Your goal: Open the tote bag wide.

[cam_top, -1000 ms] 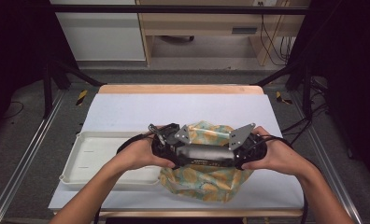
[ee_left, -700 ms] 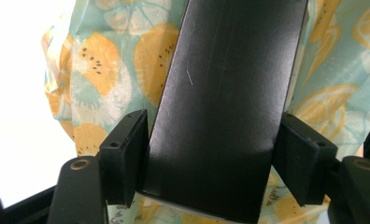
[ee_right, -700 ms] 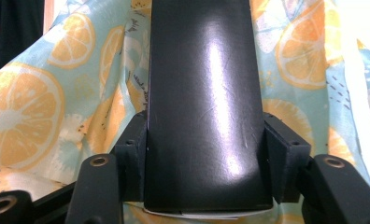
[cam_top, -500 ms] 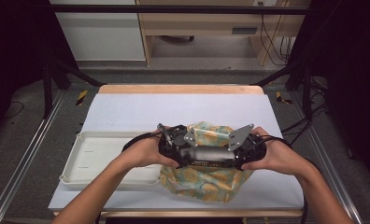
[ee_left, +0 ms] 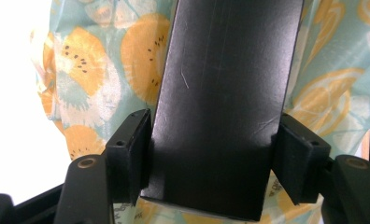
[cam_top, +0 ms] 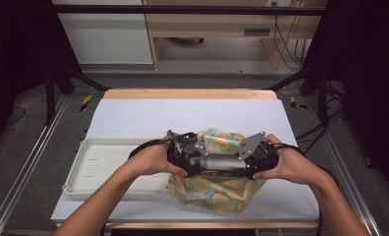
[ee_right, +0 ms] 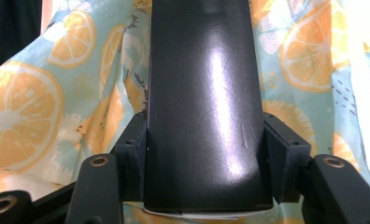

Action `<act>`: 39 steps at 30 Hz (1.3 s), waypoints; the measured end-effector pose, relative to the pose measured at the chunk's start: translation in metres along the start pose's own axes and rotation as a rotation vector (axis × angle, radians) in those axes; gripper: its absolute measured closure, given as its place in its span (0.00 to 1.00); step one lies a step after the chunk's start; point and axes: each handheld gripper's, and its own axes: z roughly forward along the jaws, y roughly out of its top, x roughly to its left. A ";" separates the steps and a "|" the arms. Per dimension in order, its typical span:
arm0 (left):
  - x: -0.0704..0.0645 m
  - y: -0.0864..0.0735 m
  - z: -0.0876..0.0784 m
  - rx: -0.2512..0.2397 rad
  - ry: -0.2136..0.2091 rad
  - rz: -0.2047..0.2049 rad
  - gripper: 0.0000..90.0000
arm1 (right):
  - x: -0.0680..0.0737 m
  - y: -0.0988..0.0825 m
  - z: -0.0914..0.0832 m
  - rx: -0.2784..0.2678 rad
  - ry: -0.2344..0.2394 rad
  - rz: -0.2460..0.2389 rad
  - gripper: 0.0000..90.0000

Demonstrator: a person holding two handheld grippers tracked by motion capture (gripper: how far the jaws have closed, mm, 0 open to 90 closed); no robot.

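Note:
A long glossy black box [cam_top: 217, 164] hangs level above a bag [cam_top: 217, 192] printed with orange slices, near the table's front edge. My left gripper [cam_top: 193, 158] holds the box's left end and my right gripper [cam_top: 242, 158] its right end, the two facing each other. In the left gripper view the pads [ee_left: 129, 149] sit against both sides of the box [ee_left: 220, 93]; these jaws have just been closing with the box between them. The right gripper view shows its pads [ee_right: 286, 158] pressed on the box [ee_right: 202, 93], with the bag's cloth [ee_right: 29, 107] behind.
A shallow white tray [cam_top: 99, 162] lies to the left of the bag on the white table cover [cam_top: 182, 118]. Metal frame rails run along both sides of the table. A cabinet and cables stand beyond the far edge.
My left gripper has edged to the right along the box, toward the right gripper. The right hand and the bag have kept still.

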 end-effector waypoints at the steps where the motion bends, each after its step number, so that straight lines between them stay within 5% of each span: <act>1: -0.001 0.001 0.000 0.013 0.001 0.008 0.39 | 0.000 0.000 0.000 -0.002 -0.002 0.001 0.48; 13: -0.004 0.019 0.004 0.131 0.003 0.084 0.42 | 0.000 0.000 0.002 0.017 0.004 -0.007 0.48; 34: -0.007 0.028 0.013 0.178 -0.005 0.102 0.48 | 0.001 -0.003 0.009 0.035 0.010 -0.007 0.47; 37: -0.007 0.028 0.013 0.173 -0.002 0.089 0.48 | 0.000 -0.004 0.009 0.039 0.001 0.009 0.41; 39: -0.005 0.027 0.012 0.171 0.001 0.083 0.48 | 0.001 -0.006 0.009 0.037 -0.014 0.033 0.24</act>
